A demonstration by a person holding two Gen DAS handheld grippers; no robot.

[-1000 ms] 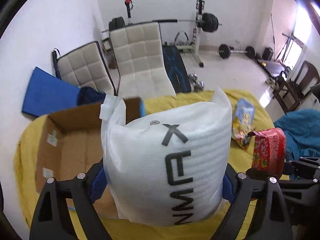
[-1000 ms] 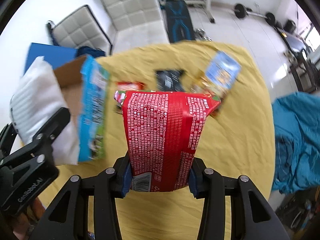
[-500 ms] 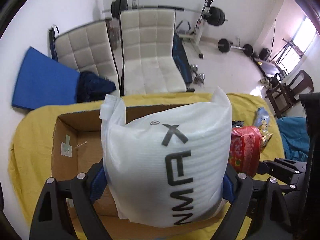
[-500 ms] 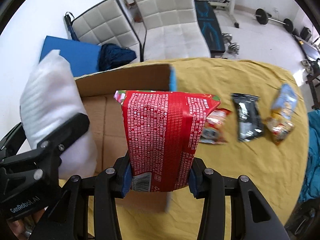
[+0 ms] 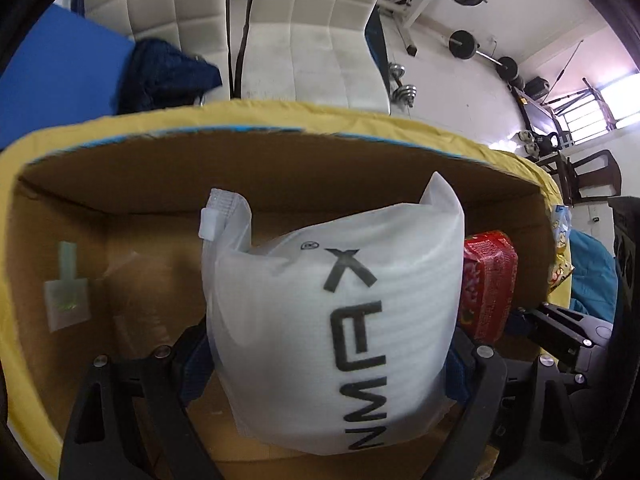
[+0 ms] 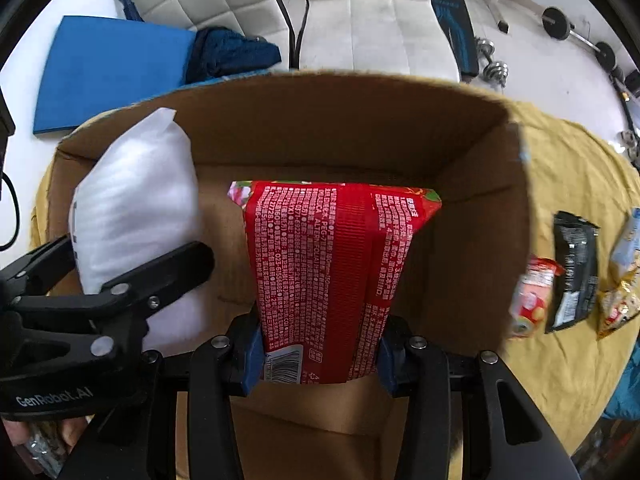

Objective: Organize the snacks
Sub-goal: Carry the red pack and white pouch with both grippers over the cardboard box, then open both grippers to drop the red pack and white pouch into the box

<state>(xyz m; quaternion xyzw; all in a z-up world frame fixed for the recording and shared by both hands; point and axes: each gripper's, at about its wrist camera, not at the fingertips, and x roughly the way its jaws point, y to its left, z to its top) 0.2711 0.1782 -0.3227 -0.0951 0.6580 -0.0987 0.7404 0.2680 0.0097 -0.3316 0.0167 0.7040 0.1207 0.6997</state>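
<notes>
While the yellow cloth-covered surface spreads under everything, the open brown cardboard box stands on it with both grippers pointing down into it; the puffy white foam-wrapped bag with black lettering hangs over the box's left part, pinched at its sides by the left gripper; beside it to the right, the red printed snack packet hangs inside the box above its floor, clamped at its lower end between the blue pads of the right gripper; outside the box's right wall lie a black foil pouch, a small red-and-white snack pack touching the pouch, and a yellow and pale-blue packet.
</notes>
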